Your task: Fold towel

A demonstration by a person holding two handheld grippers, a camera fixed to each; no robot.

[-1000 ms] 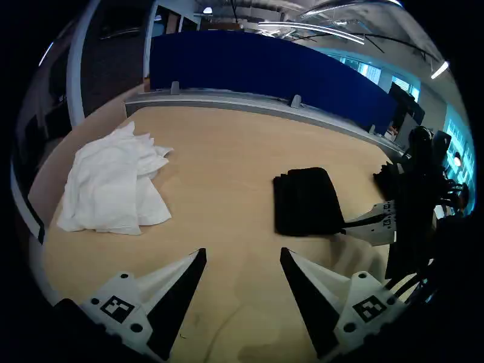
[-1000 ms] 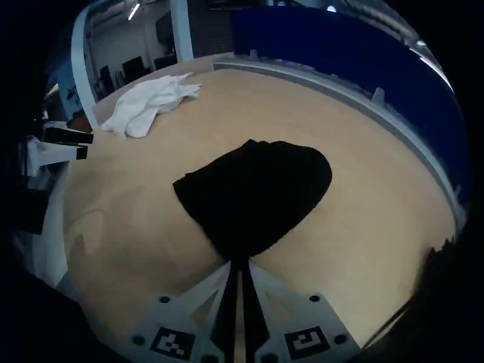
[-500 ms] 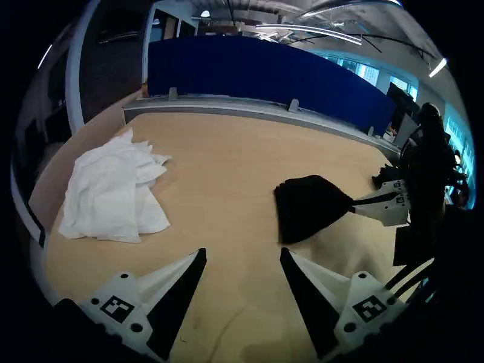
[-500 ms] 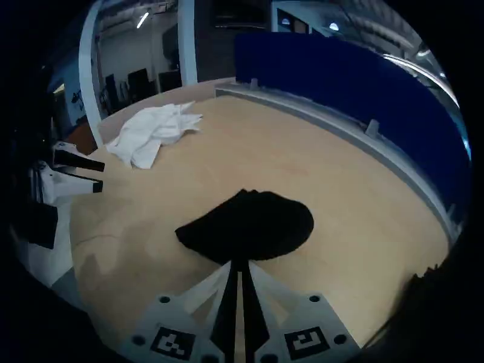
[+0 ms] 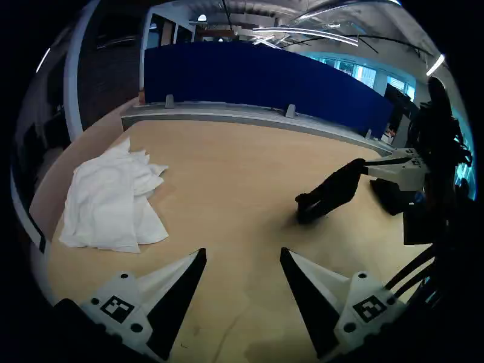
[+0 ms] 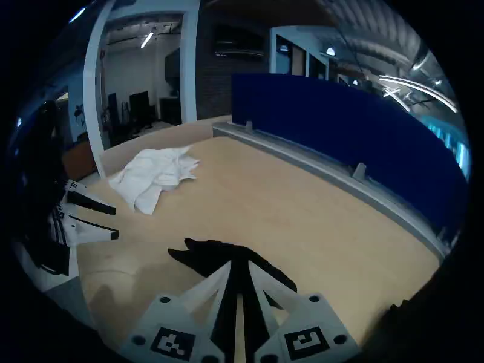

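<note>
The right gripper [image 6: 240, 266] has its two fingers pressed tight together on the black towel [image 6: 225, 255], which shows at 6 o'clock in the right gripper view. In the left gripper view, that same towel is at 3 o'clock. It hangs down from the gripper in a long, skinny bunch. Its low end looks like it touches the table [image 5: 242, 169] or is just above it, and I cannot tell which. The left gripper [image 5: 242, 251] is wide open and holds nothing. It hovers over bare wood, well apart from both towels. The white towel [image 5: 112, 196] lies at 9 o'clock in the left gripper view, a crumpled heap near the table's edge with nothing touching it. A blue wall [image 5: 260, 75] stands along the far side at 12 o'clock. I think the job is only at its start. The black towel is picked up but shows no neat fold; it is just a droopy lump. It needs to be spread out flat, and then its ends brought together. The open gripper could help by taking another corner. The white towel looks unfolded too, so it may need doing after.
</note>
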